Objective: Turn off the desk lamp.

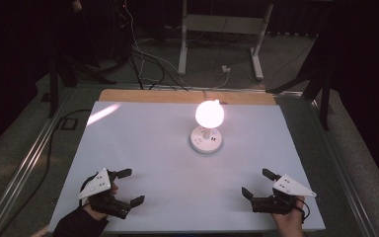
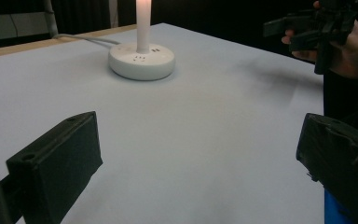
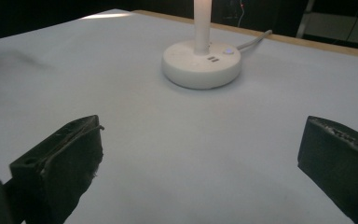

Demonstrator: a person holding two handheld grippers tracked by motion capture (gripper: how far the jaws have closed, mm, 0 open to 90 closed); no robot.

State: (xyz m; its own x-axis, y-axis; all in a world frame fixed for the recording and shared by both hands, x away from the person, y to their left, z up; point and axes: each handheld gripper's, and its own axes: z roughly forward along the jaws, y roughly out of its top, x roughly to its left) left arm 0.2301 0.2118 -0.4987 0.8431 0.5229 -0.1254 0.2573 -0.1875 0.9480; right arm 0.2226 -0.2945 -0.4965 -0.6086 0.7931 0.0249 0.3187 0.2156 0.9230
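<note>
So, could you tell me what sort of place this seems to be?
Probably a lab or recording studio rather than a home. A white-covered table sits in a dark room, cables trail across the floor behind it, and a lit lamp on a round socket base is the lone prop.

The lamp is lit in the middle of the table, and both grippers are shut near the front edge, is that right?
Not quite. The lamp is lit, but the left gripper and right gripper are both open near the front edge. The high view shows the jaws spread apart, holding nothing.
</note>
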